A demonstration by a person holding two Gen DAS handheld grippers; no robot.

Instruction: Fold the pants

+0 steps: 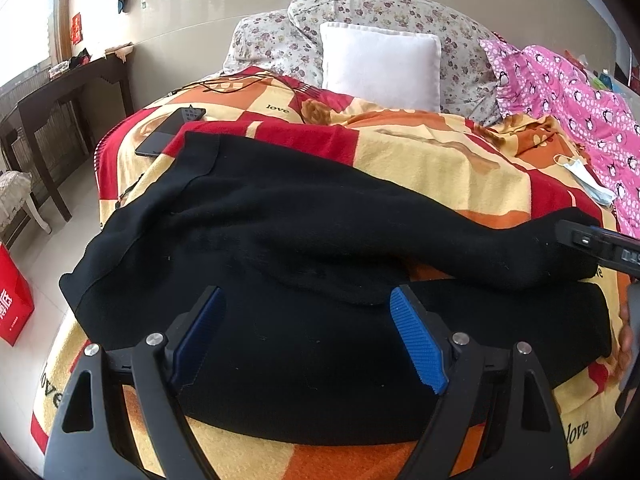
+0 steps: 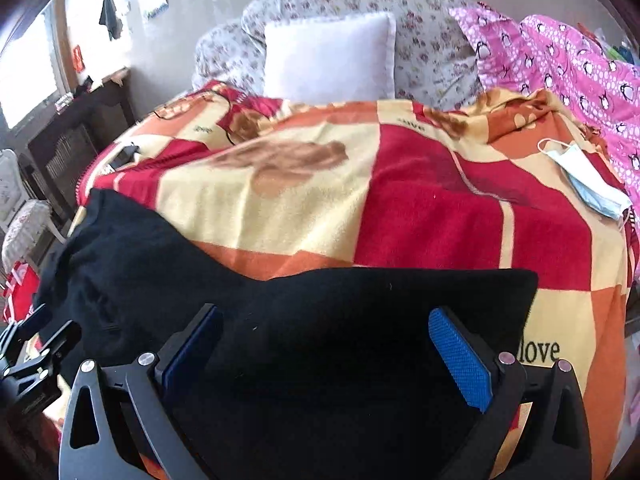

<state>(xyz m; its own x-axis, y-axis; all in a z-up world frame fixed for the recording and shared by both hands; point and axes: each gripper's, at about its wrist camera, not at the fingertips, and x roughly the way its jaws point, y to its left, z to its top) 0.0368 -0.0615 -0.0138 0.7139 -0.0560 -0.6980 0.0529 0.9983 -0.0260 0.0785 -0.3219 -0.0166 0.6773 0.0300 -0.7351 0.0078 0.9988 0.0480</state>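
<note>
Black pants (image 1: 280, 240) lie spread across a red, yellow and orange checked blanket (image 1: 440, 156) on a bed, waist at the left, legs running right, one leg lying over the other. My left gripper (image 1: 306, 320) is open just above the middle of the pants, blue pads (image 1: 416, 340) wide apart. My right gripper (image 2: 326, 344) is open above the leg ends (image 2: 400, 300), which also show in the left wrist view (image 1: 560, 248). The right gripper shows at the right edge of the left wrist view (image 1: 600, 246); the left gripper's body shows at the left edge of the right wrist view (image 2: 36, 352).
A dark phone and remote (image 1: 172, 130) lie on the blanket far left, with a black cable (image 1: 240, 84). A face mask (image 1: 584, 178) lies at the right. White pillow (image 1: 380, 68), floral pillows (image 1: 360, 12), pink quilt (image 1: 580, 100) behind. Dark side table (image 1: 60, 100) and red bag (image 1: 12, 304) on the left.
</note>
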